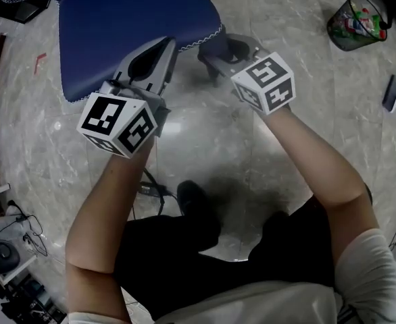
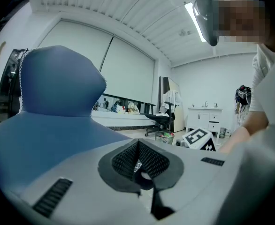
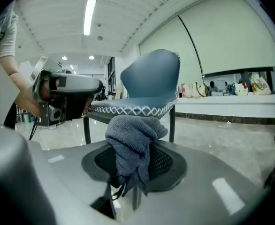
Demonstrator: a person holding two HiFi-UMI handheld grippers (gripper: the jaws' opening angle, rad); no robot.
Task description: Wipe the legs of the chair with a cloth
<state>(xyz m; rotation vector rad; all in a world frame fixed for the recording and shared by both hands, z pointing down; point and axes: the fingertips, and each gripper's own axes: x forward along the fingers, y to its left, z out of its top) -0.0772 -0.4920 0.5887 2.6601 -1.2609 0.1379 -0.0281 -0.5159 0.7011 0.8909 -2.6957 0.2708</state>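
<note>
Our right gripper (image 3: pixel 132 154) pinches the cloth (image 3: pixel 133 134) just before the chair (image 3: pixel 151 83), our left gripper (image 2: pixel 138 157) pressed together empty beside its seat; wiping, we judge, is not yet begun, and next the cloth must drop to a leg (image 3: pixel 171 121).

Bunched grey cloth (image 3: pixel 133 142) beside blue chair (image 3: pixel 151 81)

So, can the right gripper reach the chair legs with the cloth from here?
Probably yes: the right gripper, shut on the cloth, faces the chair leg across open floor with nothing between them; the left gripper sits off to one side.
</note>
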